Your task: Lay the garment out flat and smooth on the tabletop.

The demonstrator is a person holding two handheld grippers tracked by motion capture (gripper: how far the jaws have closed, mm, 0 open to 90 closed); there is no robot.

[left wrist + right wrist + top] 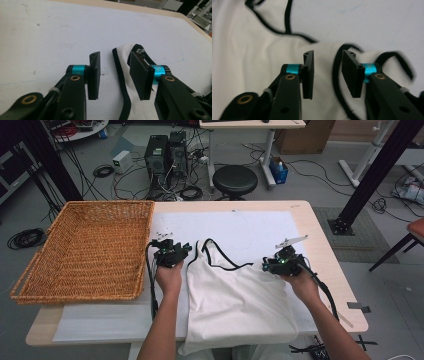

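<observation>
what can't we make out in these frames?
- Tank top: hem runs off the table's near edge in the high view, partly behind the person's forearm.
- Right gripper view: right-hand strap smeared by motion blur; whether it is folded cannot be told.
- Left gripper view: strap cut off by the bottom edge.

This was a lab or robotics workroom. Beyond the table (320, 227), at twelve o'clock, two computer towers (165, 152) stood on the grey floor amid loose cables (102, 170), with a black stool (235, 180) just beside them. Black frame struts (372, 167) rose at two o'clock, and another desk (250, 125) stood behind.
</observation>
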